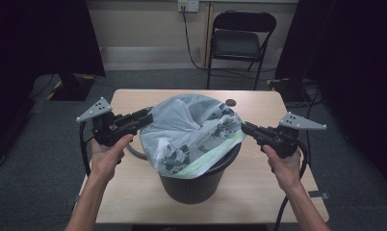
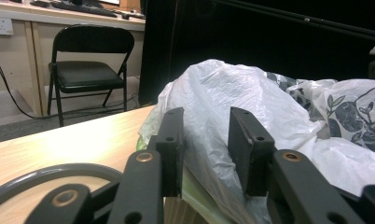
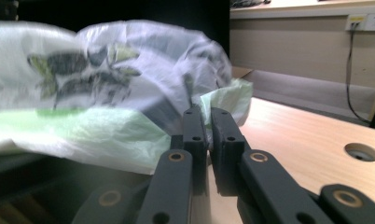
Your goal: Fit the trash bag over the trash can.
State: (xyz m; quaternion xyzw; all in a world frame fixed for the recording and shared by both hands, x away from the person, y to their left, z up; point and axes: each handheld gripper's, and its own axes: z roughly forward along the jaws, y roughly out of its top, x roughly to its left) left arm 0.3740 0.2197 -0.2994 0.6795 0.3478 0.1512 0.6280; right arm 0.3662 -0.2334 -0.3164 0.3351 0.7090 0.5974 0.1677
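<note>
Bag (image 1: 191,132) in bin (image 1: 201,185), on table (image 1: 259,187).

Both my hands are out in front, one gripper on each side.

My left hand (image 1: 107,154) grips the left gripper (image 1: 146,115) from below, forearm rising from the bottom edge and angling slightly inward, its grey plate tipped up to the outside. In the left gripper view its jaws stand clearly apart with thin white plastic lying between them. My right hand (image 1: 284,166) holds the right gripper (image 1: 244,127) the same way, pointing inward toward the left one, cable trailing down beside my wrist. In the right gripper view its jaws are almost together; they seem to pinch a fold of plastic, though the blur there leaves me unsure.
</note>
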